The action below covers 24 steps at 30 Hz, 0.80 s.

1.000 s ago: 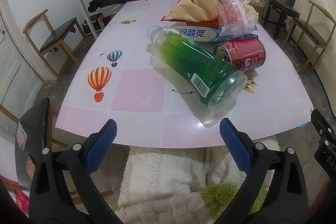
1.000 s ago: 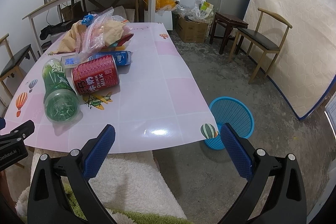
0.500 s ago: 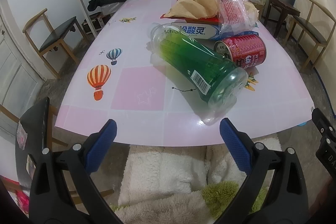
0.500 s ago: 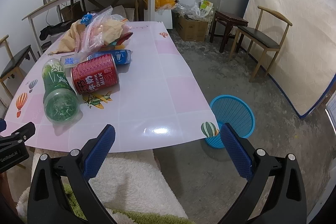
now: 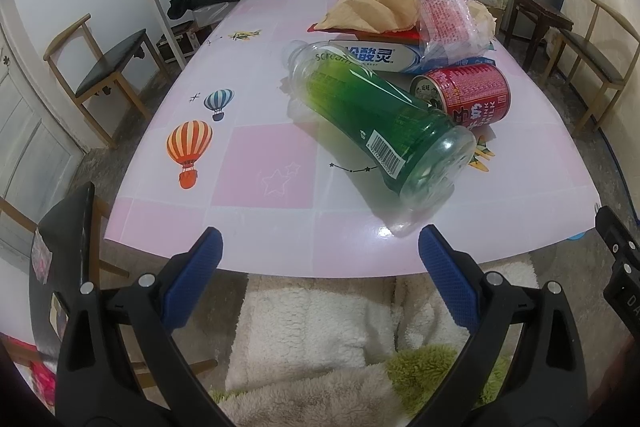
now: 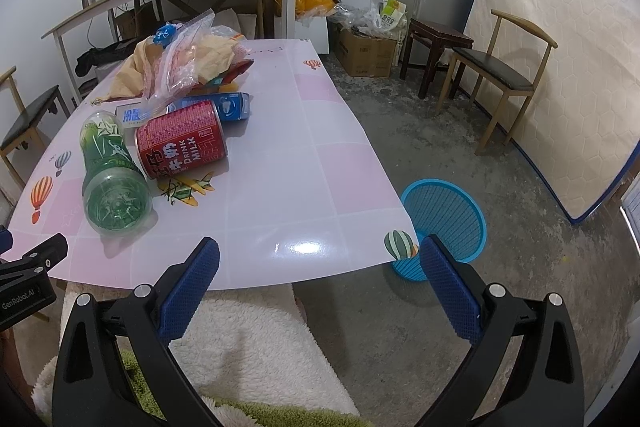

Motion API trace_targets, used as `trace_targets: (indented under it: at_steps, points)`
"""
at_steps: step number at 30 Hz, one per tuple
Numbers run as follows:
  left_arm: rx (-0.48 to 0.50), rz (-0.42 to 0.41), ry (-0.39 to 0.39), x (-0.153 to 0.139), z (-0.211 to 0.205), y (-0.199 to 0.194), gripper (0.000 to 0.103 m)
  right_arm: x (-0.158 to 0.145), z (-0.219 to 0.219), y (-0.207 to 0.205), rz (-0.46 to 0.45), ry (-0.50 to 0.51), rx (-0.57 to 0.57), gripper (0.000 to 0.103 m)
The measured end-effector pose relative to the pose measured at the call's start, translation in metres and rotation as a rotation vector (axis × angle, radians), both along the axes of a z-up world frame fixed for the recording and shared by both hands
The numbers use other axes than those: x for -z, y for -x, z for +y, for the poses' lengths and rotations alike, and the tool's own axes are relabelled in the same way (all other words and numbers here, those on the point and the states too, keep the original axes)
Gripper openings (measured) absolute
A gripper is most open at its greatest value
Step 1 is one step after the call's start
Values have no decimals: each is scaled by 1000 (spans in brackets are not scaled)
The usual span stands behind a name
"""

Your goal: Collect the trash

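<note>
Left wrist view puts your left gripper point(image 5: 318, 259) at the near table point(image 5: 256, 227) edge, jaws spread wide and holding nothing. Your right gripper point(image 6: 318, 261) hangs the same way, spread and empty, off the near right corner.

The trash sits in 1 cluster on the right half of the table. Nearest you is the bottle point(image 5: 380, 119), on its side with its base toward you and its neck pointing far left. The can point(image 5: 464, 95) lies against the bottle's right flank, and a box point(image 5: 376, 57) and bags point(image 5: 404, 7) are piled behind them. The bin point(image 6: 444, 223) stands on the floor just off the near right corner.

Take the bottle first, I judge, since it is closest and nothing lies on it. Bring the left gripper in from the near side and straddle the body across its width, just far of the base. It is round and smooth, so close squarely or it will likely squirt out and roll. Keep the right finger from nudging the can, which could roll toward the edge. Lift before you swing right to the bin.
</note>
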<state>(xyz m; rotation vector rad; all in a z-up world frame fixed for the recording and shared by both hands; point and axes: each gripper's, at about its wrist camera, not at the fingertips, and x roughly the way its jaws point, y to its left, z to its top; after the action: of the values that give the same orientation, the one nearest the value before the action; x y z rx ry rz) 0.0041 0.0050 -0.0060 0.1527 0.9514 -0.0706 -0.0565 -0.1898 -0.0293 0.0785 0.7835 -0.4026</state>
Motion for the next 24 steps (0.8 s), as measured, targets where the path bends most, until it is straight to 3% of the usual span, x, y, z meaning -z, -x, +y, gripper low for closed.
trace_targets:
  at_steps: [16,24]
  points:
    - [-2,-3,5,3,2,0,94,3,1,-3,-8,-9,-19,98]
    - [-12,-20,29,4,9,-9,94,-13,1,-29,-16,29,-66,98]
